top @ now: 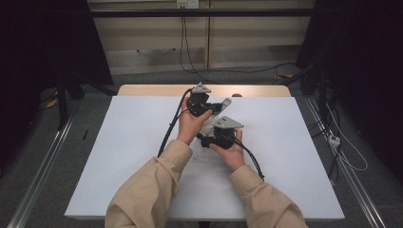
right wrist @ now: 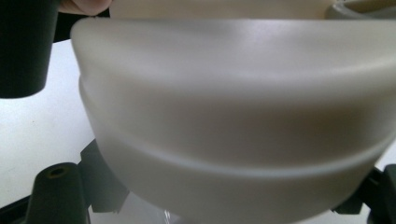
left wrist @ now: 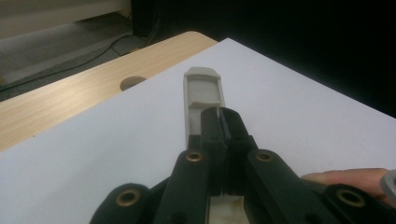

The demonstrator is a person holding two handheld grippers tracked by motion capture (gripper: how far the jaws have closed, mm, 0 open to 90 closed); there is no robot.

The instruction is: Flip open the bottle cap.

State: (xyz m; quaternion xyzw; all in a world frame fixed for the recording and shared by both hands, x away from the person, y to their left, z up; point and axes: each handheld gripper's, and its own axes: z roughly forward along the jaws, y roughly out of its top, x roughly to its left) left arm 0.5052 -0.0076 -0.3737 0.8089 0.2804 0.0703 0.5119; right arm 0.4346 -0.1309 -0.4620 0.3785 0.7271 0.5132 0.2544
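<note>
Your left gripper (top: 209,105) sits at the far middle of the white sheet (top: 119,156), jaws pressed together on a flat grey clip-like piece (left wrist: 203,100); in the left gripper view that piece sticks out past the jaw tips, pointing toward the far wooden table edge (left wrist: 84,88) and its round hole (left wrist: 132,82). In the high view the same piece (top: 225,103) angles up and to the right, lifted off the sheet. Your right gripper (top: 209,138) is just nearer and to the right, close beside the left one. The right gripper view has a pale rounded container (right wrist: 233,116) pressed up against the camera with the jaws flanking its lower sides, so it looks clamped, but the jaw tips are hidden and I cannot tell for sure. In the high view a bit of the container (top: 207,127) shows between your two hands, held above the middle of the sheet. Likely reason for the setup: right side steadies the body while the left pinches the grey piece to work it on or off; whether the two are joined cannot be told. You're keeping both hands tight together, which probably gives control, and the cables trail back toward you out of the way.
</note>
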